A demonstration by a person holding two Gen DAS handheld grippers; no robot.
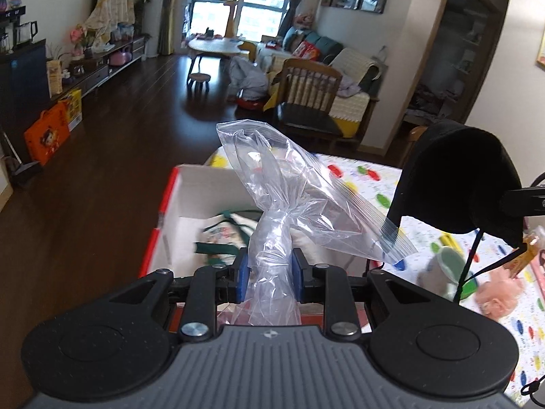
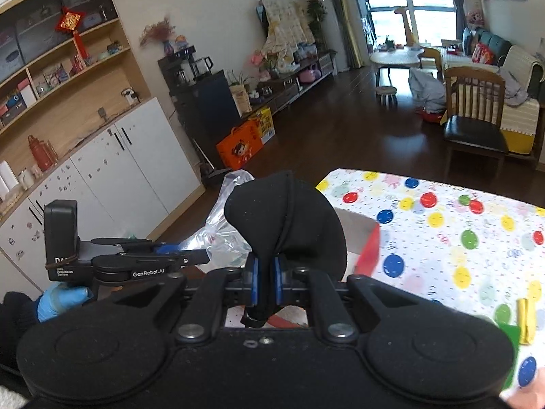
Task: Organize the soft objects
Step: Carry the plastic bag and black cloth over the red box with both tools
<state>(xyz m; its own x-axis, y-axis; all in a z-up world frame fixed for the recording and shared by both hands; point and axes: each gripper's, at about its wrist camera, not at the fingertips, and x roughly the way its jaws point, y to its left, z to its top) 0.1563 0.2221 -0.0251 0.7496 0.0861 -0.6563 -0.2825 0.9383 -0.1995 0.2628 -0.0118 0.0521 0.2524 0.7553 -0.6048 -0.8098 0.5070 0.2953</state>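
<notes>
My left gripper (image 1: 269, 274) is shut on a crumpled clear zip bag (image 1: 289, 197), which stands up above a white box with a red rim (image 1: 167, 204). Inside the box lies a printed cloth item with green straps (image 1: 221, 238). My right gripper (image 2: 267, 281) is shut on a black face mask (image 2: 286, 225), held up in the air. That mask (image 1: 460, 180) also shows at the right of the left wrist view, its ear loop (image 1: 471, 262) dangling. The left gripper (image 2: 201, 255) with the bag (image 2: 224, 228) appears left of the mask in the right wrist view.
The table wears a white cloth with coloured dots (image 2: 442, 225). A pink fluffy item (image 1: 497, 293), a grey-green soft item (image 1: 442, 269) and a yellow item (image 2: 526, 320) lie on it. A wooden chair (image 1: 310, 102) stands beyond the table. A gloved hand (image 2: 61, 301) holds the left gripper.
</notes>
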